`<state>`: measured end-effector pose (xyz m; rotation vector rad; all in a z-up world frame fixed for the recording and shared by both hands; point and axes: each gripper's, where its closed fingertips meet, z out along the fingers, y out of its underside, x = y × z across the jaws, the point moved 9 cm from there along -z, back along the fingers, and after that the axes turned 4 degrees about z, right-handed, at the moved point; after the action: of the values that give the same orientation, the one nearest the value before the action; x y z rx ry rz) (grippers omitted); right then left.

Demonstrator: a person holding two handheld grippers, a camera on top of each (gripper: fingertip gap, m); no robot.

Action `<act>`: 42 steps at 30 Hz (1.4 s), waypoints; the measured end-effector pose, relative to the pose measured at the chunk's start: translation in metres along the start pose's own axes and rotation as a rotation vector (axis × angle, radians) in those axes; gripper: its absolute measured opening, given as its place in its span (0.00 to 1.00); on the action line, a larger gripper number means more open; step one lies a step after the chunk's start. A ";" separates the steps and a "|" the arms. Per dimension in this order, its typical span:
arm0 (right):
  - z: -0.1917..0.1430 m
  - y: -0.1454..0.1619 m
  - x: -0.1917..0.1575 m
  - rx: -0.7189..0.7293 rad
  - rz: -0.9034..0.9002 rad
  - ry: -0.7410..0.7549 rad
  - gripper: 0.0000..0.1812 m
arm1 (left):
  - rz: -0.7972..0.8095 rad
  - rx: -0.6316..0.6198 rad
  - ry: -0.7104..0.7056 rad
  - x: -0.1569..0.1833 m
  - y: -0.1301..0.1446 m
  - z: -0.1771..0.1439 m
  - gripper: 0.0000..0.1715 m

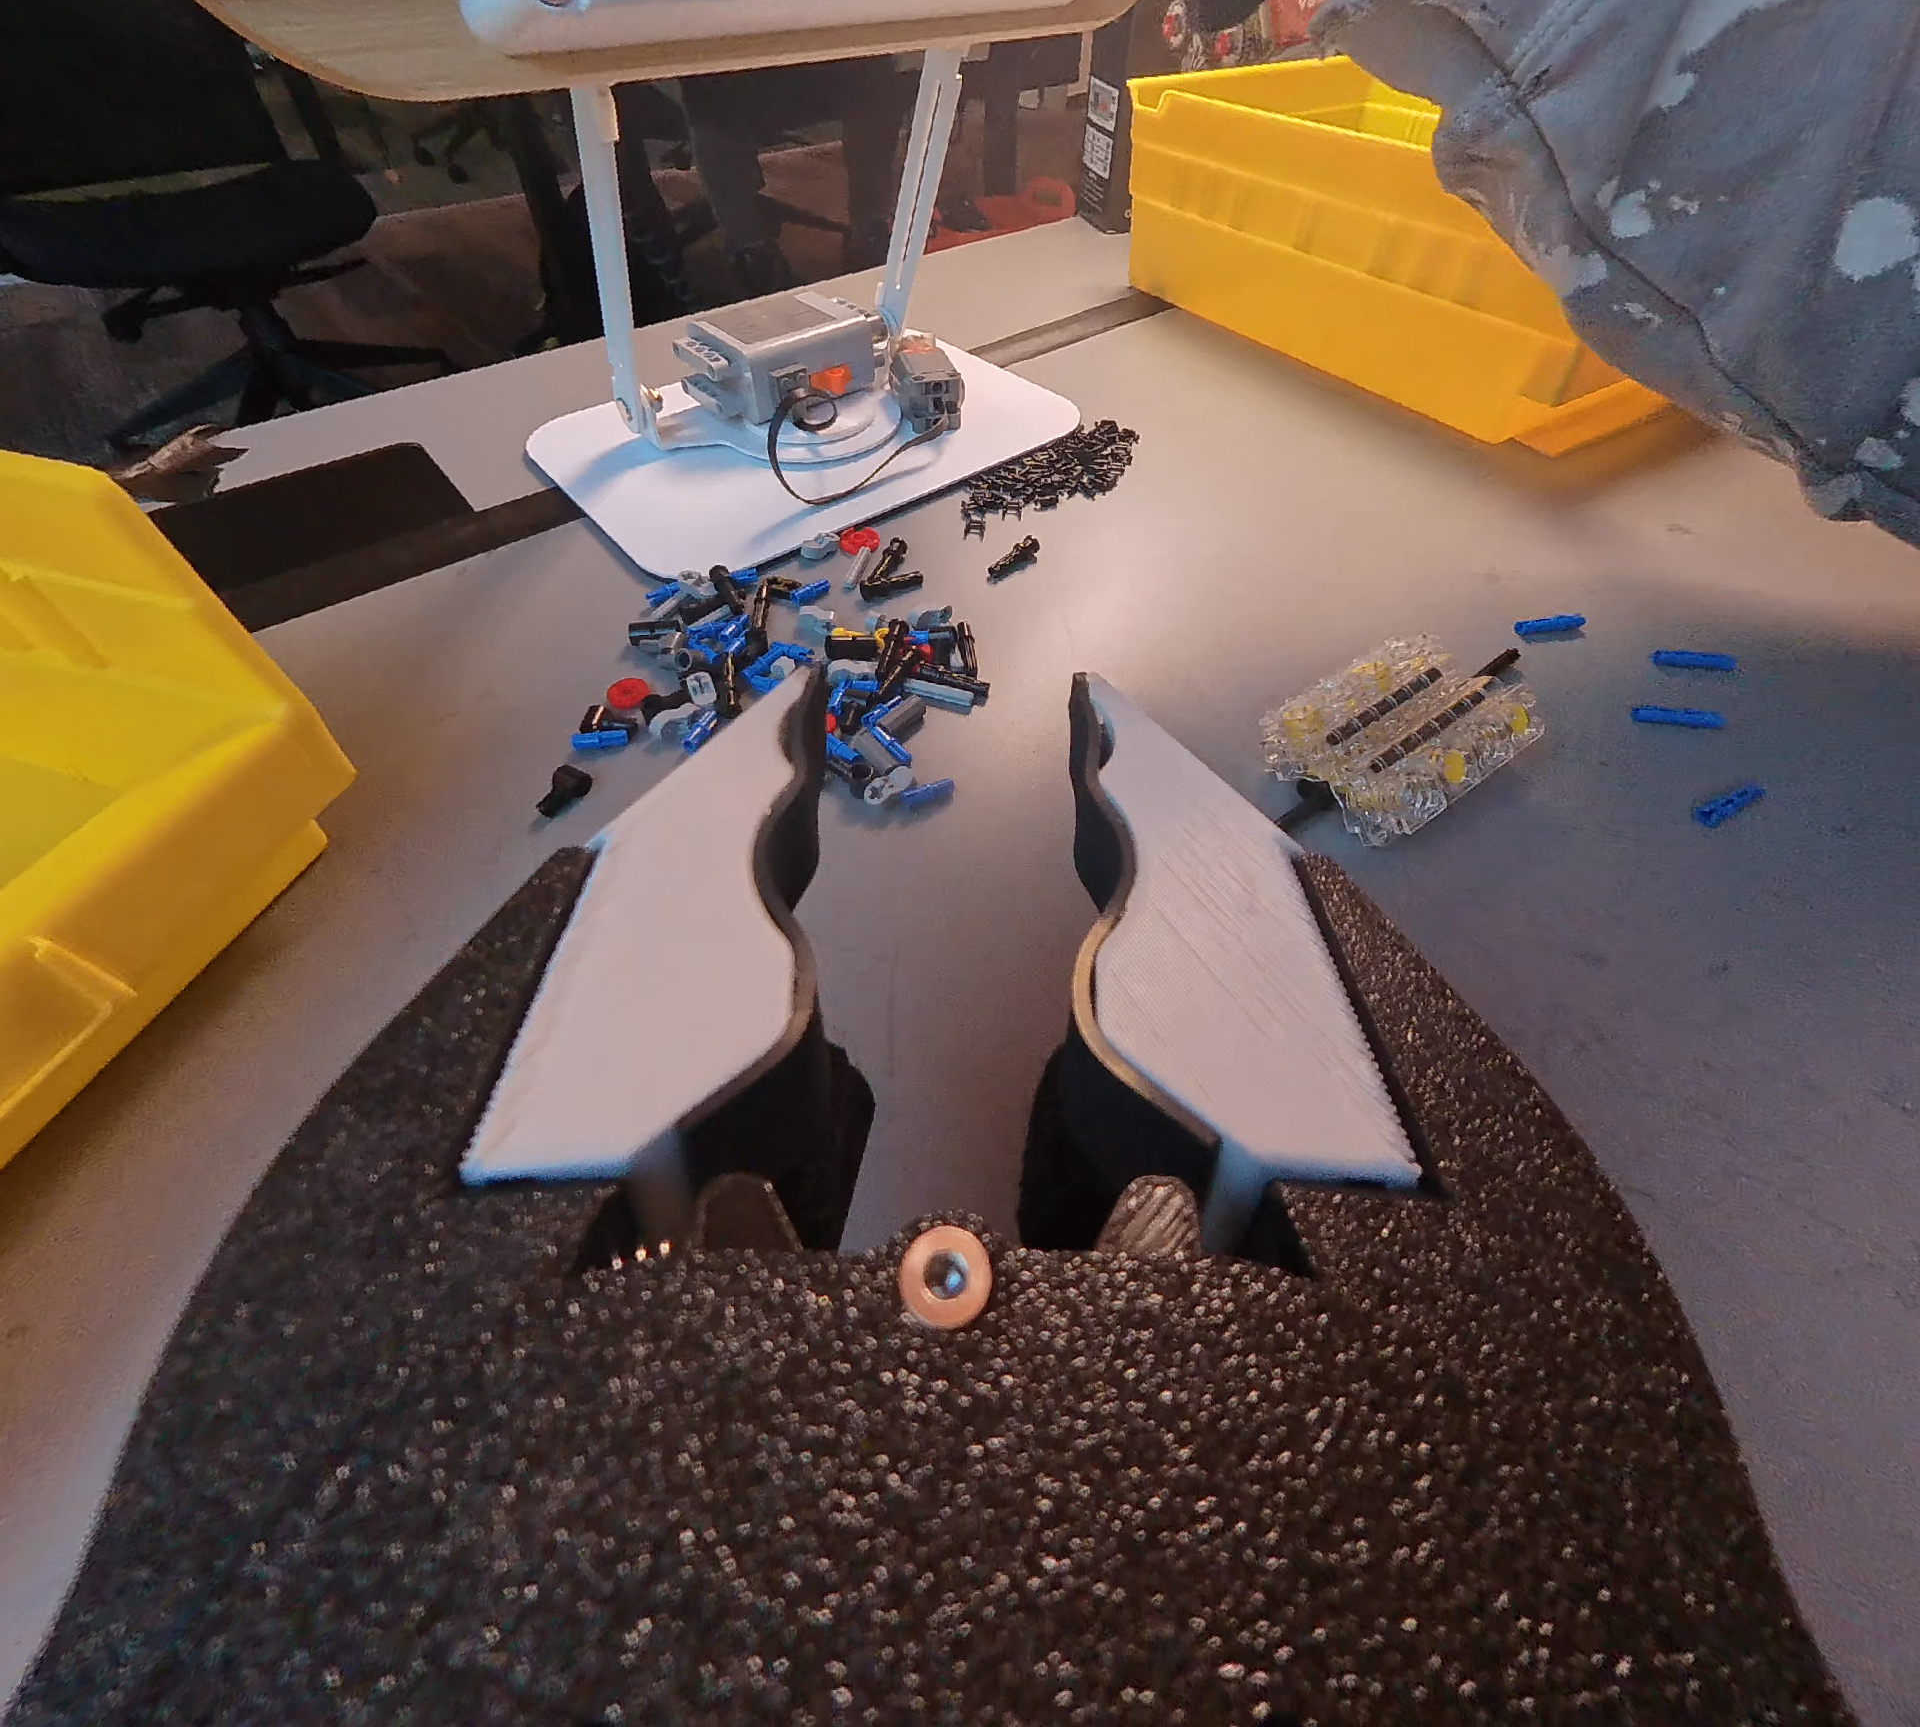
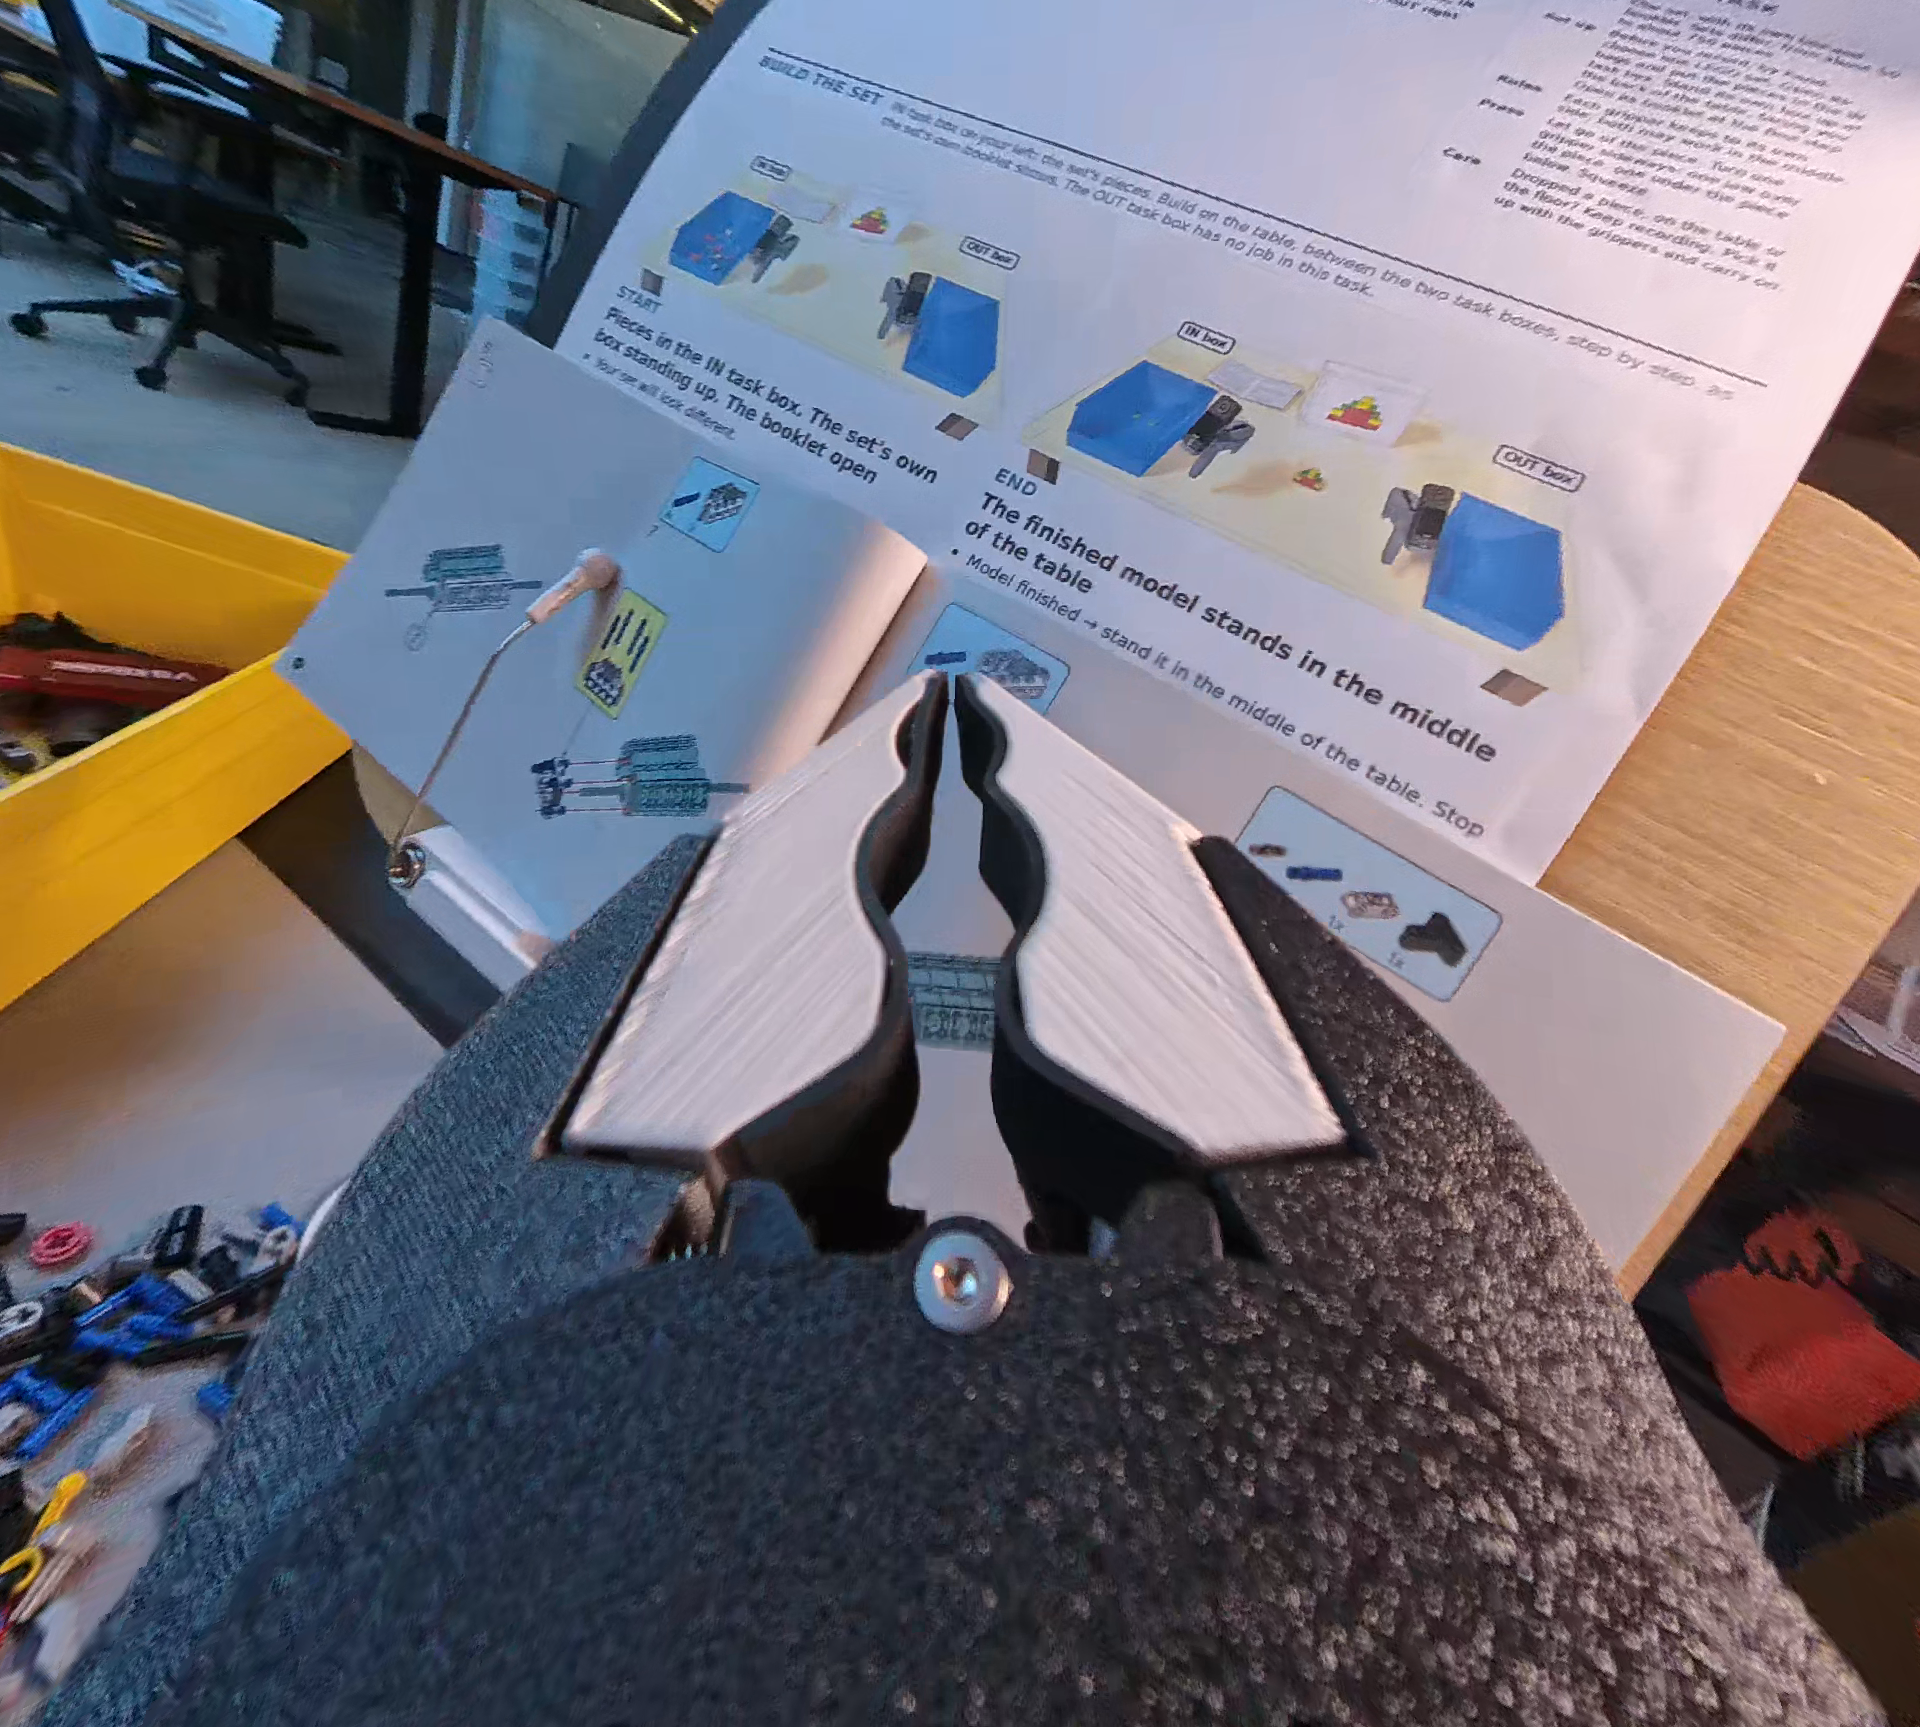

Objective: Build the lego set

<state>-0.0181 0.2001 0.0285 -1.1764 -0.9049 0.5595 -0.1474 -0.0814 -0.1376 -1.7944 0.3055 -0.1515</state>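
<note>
My left gripper is open and empty, low over the grey table, its fingertips at the near edge of a pile of small blue, black and grey building pieces. A clear block assembly with yellow and black parts lies to its right, with loose blue pins beyond. My right gripper is raised in front of an open building booklet on a stand, its fingertips together at the booklet's middle fold. I see nothing between them.
A printed sheet stands behind the booklet. The stand's white base carries a grey battery box and cable. Yellow bins stand left and right. A person's sleeve reaches across the upper right. Black pins lie beside the base. Tip to tip, the grippers are about 30 cm apart.
</note>
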 end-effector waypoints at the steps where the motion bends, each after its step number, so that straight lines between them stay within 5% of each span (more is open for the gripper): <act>1: 0.003 0.000 0.002 -0.005 0.003 0.007 0.00 | 0.003 0.000 0.001 0.000 0.000 0.000 0.27; 33: 0.014 0.007 0.010 -0.076 -0.039 0.019 0.00 | 0.018 -0.007 0.001 0.002 0.001 0.001 0.26; 42: -0.039 0.010 -0.012 -0.062 0.017 -0.078 0.03 | 0.030 -0.005 -0.013 0.003 0.001 0.001 0.27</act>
<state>0.0089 0.1730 0.0113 -1.2263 -0.9853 0.5981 -0.1445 -0.0809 -0.1388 -1.7942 0.3235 -0.1173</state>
